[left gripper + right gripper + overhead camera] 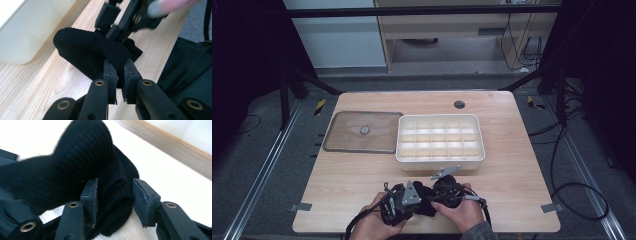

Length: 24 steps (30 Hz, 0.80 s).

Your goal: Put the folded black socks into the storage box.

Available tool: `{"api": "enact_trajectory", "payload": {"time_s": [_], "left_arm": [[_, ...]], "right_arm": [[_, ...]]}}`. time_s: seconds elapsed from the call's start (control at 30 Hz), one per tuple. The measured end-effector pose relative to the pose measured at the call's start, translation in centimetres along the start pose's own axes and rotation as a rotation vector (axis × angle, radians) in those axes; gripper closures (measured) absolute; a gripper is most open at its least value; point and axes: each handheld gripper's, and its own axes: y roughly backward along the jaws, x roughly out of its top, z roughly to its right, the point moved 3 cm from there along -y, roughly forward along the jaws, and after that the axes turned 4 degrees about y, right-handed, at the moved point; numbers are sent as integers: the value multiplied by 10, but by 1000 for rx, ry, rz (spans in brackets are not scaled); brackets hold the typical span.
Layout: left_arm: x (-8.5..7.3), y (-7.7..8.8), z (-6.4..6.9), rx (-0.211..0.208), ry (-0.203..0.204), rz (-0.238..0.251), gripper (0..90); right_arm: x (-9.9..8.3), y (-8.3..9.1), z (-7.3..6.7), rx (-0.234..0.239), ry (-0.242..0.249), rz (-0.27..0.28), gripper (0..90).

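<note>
We've got a black sock (92,50) bunched up near the front edge of the tabletop (512,150), right between our two hands. In the left gripper view the left tool (119,75) is clenched tight on a fold of that sock, with the fabric pinched between the pads and the rest of it humping up and away toward the upper left. The right tool (117,22) comes in from the far end of the sock in that same view, touching or just over the fabric; we can't tell which from there.

The right gripper view is clearer. The right tool (115,195) straddles a thick ribbed fold of the sock (82,162). The one pad sits against the fabric, but the other stands clear of it with a visible gap, so this tool is released rather than gripping.

From the high view, the left tool (399,200) and right tool (444,187) sit close together with the sock (426,204) between them, just in front of the cream divided box (439,137). The clear lid (362,131) lies flat beside the box.
</note>
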Motion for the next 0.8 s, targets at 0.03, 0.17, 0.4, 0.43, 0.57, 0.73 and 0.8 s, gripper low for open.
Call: {"api": "enact_trajectory", "payload": {"time_s": [0.03,0.17,0.4,0.43,0.57,0.73,0.8], "left_arm": [[0,-1,1,-1,-1,-2,834],[1,-5,3,-4,-3,-8,834],[3,-17,6,-17,-10,-25,833],[3,-18,7,-19,-12,-28,833],[4,-25,8,-28,-9,-38,832],[5,-32,8,-47,-1,-46,832],[6,-35,8,-51,0,-51,832]], "right_arm": [[0,3,1,0,-1,5,558],[-4,14,7,-22,-4,17,552],[-10,21,14,-41,-15,17,549],[-12,22,15,-44,-19,15,549],[-16,23,18,-46,-26,13,550],[-20,24,23,-51,-38,10,551],[-21,25,24,-53,-42,12,553]]}}
